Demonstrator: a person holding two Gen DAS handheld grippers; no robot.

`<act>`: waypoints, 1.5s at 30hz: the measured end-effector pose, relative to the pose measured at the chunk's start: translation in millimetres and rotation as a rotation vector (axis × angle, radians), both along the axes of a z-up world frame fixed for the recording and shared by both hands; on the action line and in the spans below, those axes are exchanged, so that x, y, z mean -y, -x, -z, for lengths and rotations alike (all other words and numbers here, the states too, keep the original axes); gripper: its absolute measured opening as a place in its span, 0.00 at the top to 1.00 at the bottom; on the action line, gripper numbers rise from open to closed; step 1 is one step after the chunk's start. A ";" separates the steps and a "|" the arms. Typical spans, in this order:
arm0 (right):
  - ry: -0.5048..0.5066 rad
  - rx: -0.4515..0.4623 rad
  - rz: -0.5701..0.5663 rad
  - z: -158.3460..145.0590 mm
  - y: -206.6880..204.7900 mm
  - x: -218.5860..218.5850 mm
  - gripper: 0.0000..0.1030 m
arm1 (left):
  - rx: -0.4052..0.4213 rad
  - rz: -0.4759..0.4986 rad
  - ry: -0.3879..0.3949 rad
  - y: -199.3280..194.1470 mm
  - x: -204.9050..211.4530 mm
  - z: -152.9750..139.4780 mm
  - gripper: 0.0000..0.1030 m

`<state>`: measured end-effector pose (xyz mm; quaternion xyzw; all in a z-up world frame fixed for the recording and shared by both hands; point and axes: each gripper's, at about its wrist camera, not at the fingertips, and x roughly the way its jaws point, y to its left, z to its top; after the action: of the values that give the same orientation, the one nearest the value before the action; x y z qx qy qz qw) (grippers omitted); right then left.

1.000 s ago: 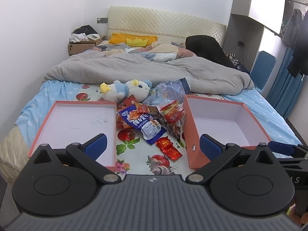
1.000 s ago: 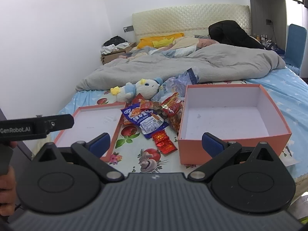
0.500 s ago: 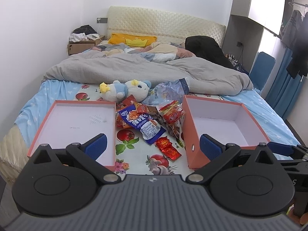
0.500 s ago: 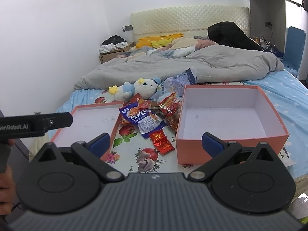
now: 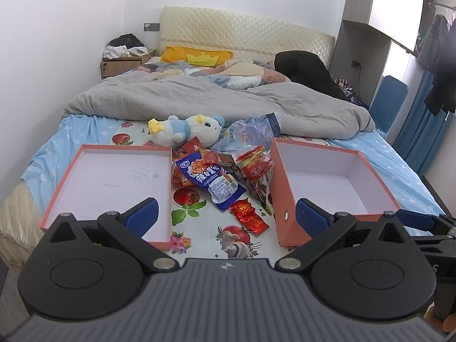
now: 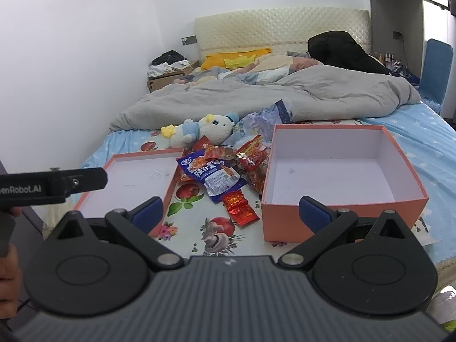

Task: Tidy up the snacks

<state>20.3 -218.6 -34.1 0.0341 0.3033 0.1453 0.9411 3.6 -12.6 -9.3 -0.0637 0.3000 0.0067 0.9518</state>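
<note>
Gaping wide | left hand-held gripper (image 5: 226, 213) | right hand-held gripper (image 6: 232, 209) | both empty

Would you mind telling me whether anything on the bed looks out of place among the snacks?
Yes: a plush duck lies on its side at the far edge of the snack pile, touching the packets. It is a toy, not a snack. Both orange boxes hold nothing.

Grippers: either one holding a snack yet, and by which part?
Nothing is held. Left gripper and right gripper are both open and empty; the snack packets lie on the bed between the two orange boxes.
</note>
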 end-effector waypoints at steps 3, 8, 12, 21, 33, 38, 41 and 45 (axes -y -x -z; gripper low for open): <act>-0.004 0.000 0.004 1.4 1.2 -0.4 0.00 | -0.008 -0.004 0.007 0.1 -0.3 2.4 0.00; 0.006 -0.011 -0.006 4.1 2.1 -2.8 0.00 | -0.004 -0.004 0.009 1.6 -3.6 1.2 0.00; 0.012 -0.026 0.004 6.7 0.2 -3.9 0.00 | -0.013 0.013 0.020 -1.2 -6.1 -0.1 0.00; 0.045 -0.062 0.008 18.9 3.6 -11.0 0.00 | -0.042 -0.005 0.035 -5.1 -18.7 7.8 0.00; 0.025 -0.111 0.014 41.1 6.0 -10.8 0.00 | -0.075 -0.013 0.033 -6.9 -32.5 28.0 0.00; 0.000 -0.125 0.012 53.3 4.8 -7.2 0.06 | -0.078 -0.006 0.044 -9.4 -34.2 40.1 0.00; 0.075 -0.116 -0.025 60.4 6.8 -17.1 0.10 | -0.079 0.018 0.038 -8.6 -32.9 45.0 0.00; 0.007 -0.116 -0.018 63.6 5.6 -14.1 0.10 | -0.093 0.012 0.042 -11.4 -34.6 53.7 0.00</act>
<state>14.8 -204.5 -97.6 0.0363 0.3583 0.1504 0.9207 15.0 22.0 -63.0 -0.0817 0.3442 -0.0025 0.9353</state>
